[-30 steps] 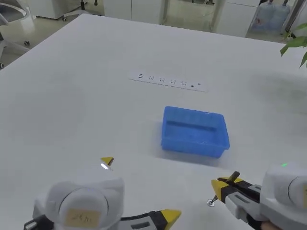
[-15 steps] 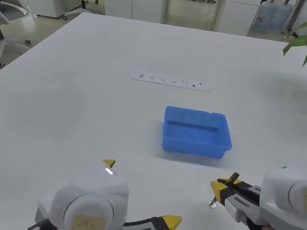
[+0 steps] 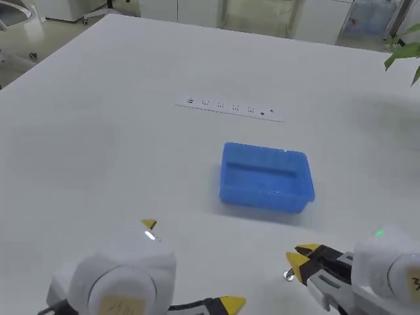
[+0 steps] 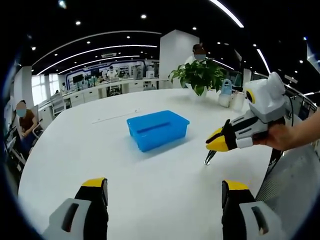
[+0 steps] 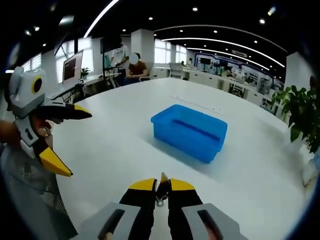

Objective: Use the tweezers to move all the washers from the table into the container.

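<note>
Big open-plan office w/ dark ceiling, long curved light strips (image 5: pixel 100 17) + small spotlights. Wide white bench (image 3: pixel 98 131) w/ power strip (image 3: pixel 230 108) on top. Bright windows (image 5: pixel 162 50) along far wall. White pillar (image 4: pixel 172 50) behind potted plant (image 4: pixel 197 75) by bench's far edge. Office chair (image 3: pixel 10 8) top-left in head view, water bottles (image 3: pixel 367 16) beyond. Monitor (image 5: pixel 72 65) + seated person (image 5: pixel 137 70) far back.

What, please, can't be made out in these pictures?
- Washers: too small to tell on the table, head view.
- Tweezers in the right tongs: tip too small to show any washer, head and left gripper views.
- Container floor: mostly hidden by its near wall, gripper views.
</note>
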Demonstrator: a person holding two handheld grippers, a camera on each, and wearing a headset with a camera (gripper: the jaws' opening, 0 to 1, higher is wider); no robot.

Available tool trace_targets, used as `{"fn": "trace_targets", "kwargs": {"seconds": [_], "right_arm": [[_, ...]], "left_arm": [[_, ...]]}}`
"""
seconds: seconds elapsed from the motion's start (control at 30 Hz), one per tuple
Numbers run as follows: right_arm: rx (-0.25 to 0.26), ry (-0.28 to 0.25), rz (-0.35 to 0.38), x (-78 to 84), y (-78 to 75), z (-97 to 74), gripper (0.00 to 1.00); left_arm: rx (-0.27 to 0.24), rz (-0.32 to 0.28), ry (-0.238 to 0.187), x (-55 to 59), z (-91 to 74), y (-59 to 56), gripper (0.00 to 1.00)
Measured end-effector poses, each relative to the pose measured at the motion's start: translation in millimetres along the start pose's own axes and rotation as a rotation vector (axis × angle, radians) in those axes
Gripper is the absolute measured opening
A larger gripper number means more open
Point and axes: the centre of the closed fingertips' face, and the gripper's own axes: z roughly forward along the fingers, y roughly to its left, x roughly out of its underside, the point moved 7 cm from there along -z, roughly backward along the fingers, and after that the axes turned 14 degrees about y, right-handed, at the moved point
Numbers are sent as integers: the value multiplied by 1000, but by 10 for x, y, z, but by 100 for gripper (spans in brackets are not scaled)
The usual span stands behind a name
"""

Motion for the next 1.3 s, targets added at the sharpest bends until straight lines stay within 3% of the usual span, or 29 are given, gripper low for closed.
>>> {"fn": "trace_targets", "kwargs": {"seconds": [0.27, 1.3], "right_arm": [[-21, -12, 55, -17, -77, -22, 5], [-12, 13, 55, -42, -87, 57, 3]], "left_arm": [[0, -6, 0, -5, -1, 5, 97], [-4, 2, 7, -10, -1, 3, 95]]}}
